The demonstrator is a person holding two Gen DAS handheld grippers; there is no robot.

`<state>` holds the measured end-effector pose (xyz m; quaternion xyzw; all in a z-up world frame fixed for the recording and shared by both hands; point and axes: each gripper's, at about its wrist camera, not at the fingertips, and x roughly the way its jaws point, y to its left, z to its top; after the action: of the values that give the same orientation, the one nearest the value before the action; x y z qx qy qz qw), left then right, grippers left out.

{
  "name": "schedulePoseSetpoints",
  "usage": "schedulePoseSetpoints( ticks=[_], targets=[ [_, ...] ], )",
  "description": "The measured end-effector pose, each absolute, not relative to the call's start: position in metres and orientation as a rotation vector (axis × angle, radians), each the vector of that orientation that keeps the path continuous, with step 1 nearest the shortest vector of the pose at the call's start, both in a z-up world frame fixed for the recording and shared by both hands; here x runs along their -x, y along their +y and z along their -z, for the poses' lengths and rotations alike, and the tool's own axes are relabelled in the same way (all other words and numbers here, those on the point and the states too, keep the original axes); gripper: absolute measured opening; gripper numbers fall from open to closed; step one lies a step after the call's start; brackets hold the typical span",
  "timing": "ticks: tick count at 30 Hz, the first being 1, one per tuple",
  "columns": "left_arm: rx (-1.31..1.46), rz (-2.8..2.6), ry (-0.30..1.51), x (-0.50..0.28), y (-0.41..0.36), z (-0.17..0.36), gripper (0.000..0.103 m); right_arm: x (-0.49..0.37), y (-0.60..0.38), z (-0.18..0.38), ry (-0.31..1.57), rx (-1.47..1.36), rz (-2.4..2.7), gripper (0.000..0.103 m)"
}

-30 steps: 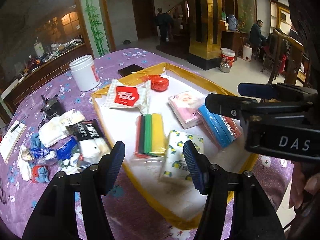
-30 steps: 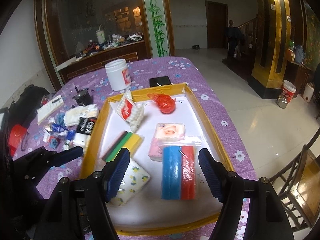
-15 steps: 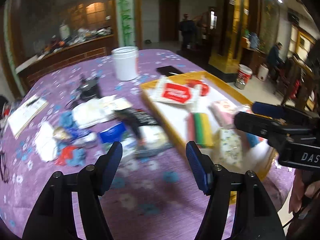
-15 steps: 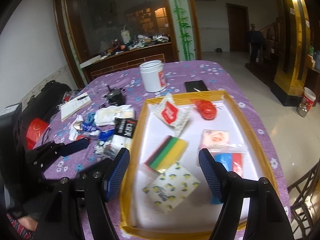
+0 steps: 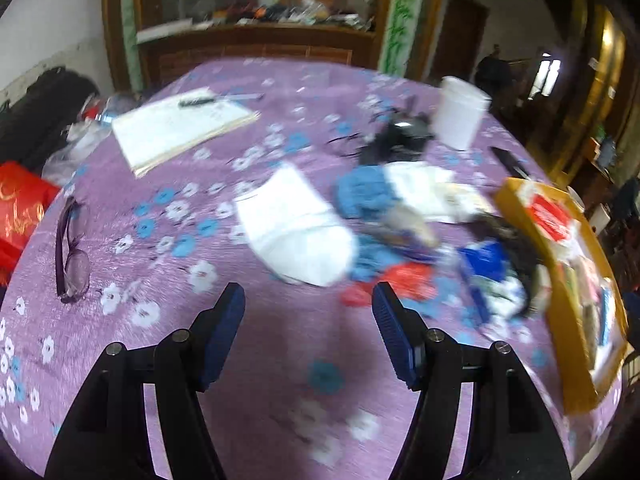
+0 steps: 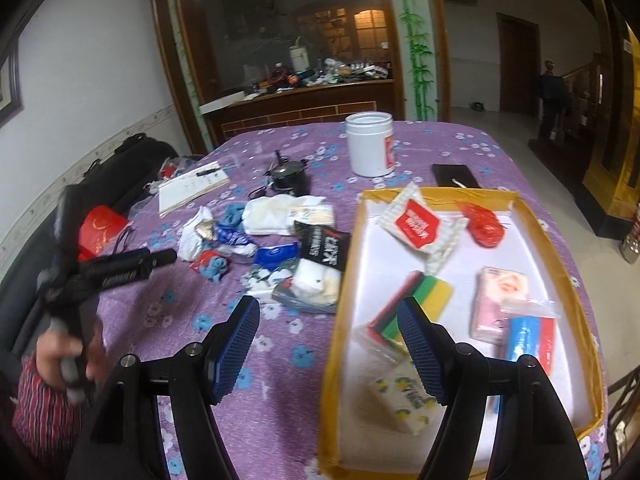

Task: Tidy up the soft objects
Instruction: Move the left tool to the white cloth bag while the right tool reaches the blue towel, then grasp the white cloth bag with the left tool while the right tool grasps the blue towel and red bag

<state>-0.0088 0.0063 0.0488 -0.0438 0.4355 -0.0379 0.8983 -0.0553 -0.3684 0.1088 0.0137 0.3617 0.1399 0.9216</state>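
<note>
A round table under a purple floral cloth [image 6: 280, 360] fills a tiled hall with a glass-fronted wooden counter [image 6: 300, 96] and bamboo-painted pillar [image 6: 416, 40] behind. On the table's right side sits a yellow-rimmed tray [image 6: 568, 272] lined white, holding a red-labelled white pack [image 6: 416, 224], a red bag [image 6: 486, 226], a striped sponge pack [image 6: 408, 304], a pink tissue pack [image 6: 500, 304], a blue-and-red pack [image 6: 532, 340] and a lemon-print tissue pack [image 6: 400, 400]. Just left of the tray lies a loose heap of soft goods [image 6: 280, 240]: white socks, blue cloth, black and blue packets. A white tub [image 6: 370, 144], a notebook [image 6: 192, 188] and a dark phone [image 6: 456, 176] lie beyond.

The right gripper [image 6: 328, 340] hangs spread and empty over the tray's near-left edge; its view alone shows the tray's contents clearly and the left gripper [image 6: 132, 264] at the table's left edge, its jaws hard to read there. The left wrist view, blurred, shows that left gripper [image 5: 308, 328] spread wide and empty short of a white sock [image 5: 296, 232], plus eyeglasses [image 5: 72, 252] unseen from the right.
</note>
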Motion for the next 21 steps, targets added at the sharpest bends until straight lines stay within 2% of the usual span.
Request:
schedulePoseSetpoints(
  ticks=[6,16,18,19,20,21],
  targets=[
    [0.214,0.087,1.003,-0.033,0.031,-0.024,0.065,0.054,-0.36,-0.103,0.761,-0.016,-0.307,0.074],
    [0.181,0.101,0.986,-0.064,0.016,-0.019,0.065,0.047,-0.35,-0.101,0.784,-0.026,-0.341,0.074],
    [0.163,0.106,0.969,-0.06,0.015,-0.02,0.052,0.044,-0.344,-0.1,0.794,-0.027,-0.36,0.074],
    [0.168,0.122,0.963,-0.059,0.015,-0.02,0.029,0.041,-0.341,-0.098,0.806,-0.036,-0.376,0.074],
    [0.183,0.151,0.958,-0.057,0.015,-0.021,0.017,0.04,-0.338,-0.097,0.816,-0.041,-0.388,0.074],
    [0.188,0.148,0.952,-0.054,0.017,-0.023,0.016,0.037,-0.334,-0.096,0.826,-0.048,-0.403,0.074]
  ],
)
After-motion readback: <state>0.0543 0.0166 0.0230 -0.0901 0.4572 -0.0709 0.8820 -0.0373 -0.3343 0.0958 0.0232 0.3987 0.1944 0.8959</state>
